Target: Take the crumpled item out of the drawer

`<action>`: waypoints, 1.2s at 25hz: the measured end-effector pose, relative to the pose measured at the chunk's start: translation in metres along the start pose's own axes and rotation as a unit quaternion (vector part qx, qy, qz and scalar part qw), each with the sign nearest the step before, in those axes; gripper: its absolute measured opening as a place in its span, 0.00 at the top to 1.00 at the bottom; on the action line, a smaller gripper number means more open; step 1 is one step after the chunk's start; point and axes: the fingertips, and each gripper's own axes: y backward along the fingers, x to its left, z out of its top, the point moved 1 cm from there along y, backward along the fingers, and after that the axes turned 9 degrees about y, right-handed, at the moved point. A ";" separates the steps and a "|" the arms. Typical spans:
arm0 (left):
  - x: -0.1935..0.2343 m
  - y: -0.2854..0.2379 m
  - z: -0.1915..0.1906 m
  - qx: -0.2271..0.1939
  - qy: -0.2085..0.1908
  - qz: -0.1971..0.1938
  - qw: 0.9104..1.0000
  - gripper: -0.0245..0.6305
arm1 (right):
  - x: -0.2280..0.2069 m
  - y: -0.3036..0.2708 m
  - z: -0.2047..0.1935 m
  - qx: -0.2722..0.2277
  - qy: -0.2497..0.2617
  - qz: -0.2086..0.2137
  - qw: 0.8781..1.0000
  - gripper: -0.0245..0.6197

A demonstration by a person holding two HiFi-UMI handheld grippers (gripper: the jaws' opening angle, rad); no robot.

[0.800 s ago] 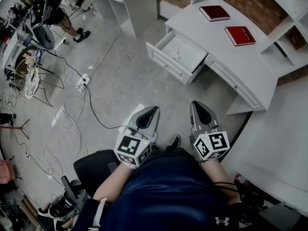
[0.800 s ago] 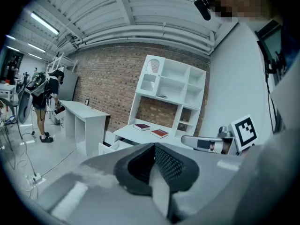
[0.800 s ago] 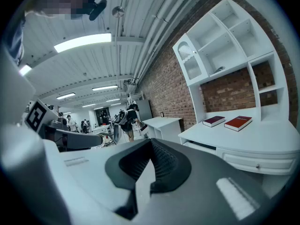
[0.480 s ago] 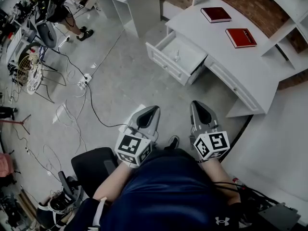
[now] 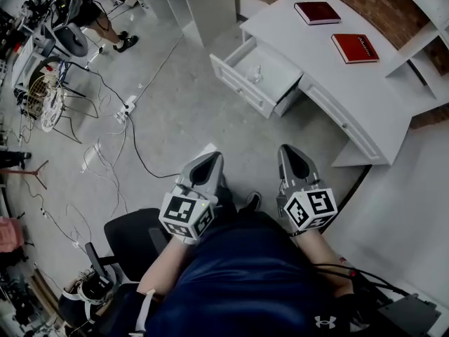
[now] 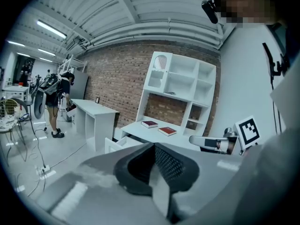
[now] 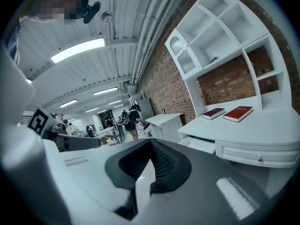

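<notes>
The white drawer (image 5: 258, 79) stands pulled open from the white desk (image 5: 365, 100), far ahead of me across the floor. A small pale crumpled item (image 5: 257, 74) lies inside it. My left gripper (image 5: 210, 160) and right gripper (image 5: 290, 153) are held close to my body, side by side, well short of the drawer. Both are shut with nothing between the jaws. In the left gripper view the shut left gripper (image 6: 154, 170) points toward the drawer (image 6: 116, 143). The right gripper view shows the shut right gripper (image 7: 146, 168) with the drawer (image 7: 200, 144) beyond.
Two red books (image 5: 317, 12) (image 5: 354, 48) lie on the desk top. Cables and a power strip (image 5: 128, 108) trail over the grey floor at left. A black chair (image 5: 133, 239) is by my left side. Another white desk (image 5: 203, 2) stands at the back, a person (image 5: 98, 16) beyond.
My left gripper has drifted slightly left and down in the head view. The desk and drawer have shifted a little as the head moved. Both grippers stay shut.
</notes>
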 end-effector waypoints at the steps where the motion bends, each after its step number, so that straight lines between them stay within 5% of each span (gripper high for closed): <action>1: 0.003 -0.003 0.000 0.001 0.000 -0.001 1.000 0.96 | -0.002 -0.003 0.000 0.001 0.000 -0.001 1.000 0.96; 22: 0.127 -0.132 0.098 0.017 -0.010 -0.078 0.997 0.96 | -0.037 -0.159 0.036 0.023 0.008 -0.083 0.996 0.96; 30: 0.167 -0.172 0.109 0.043 -0.010 -0.094 0.995 0.96 | -0.056 -0.197 0.031 0.046 -0.002 -0.117 0.992 0.96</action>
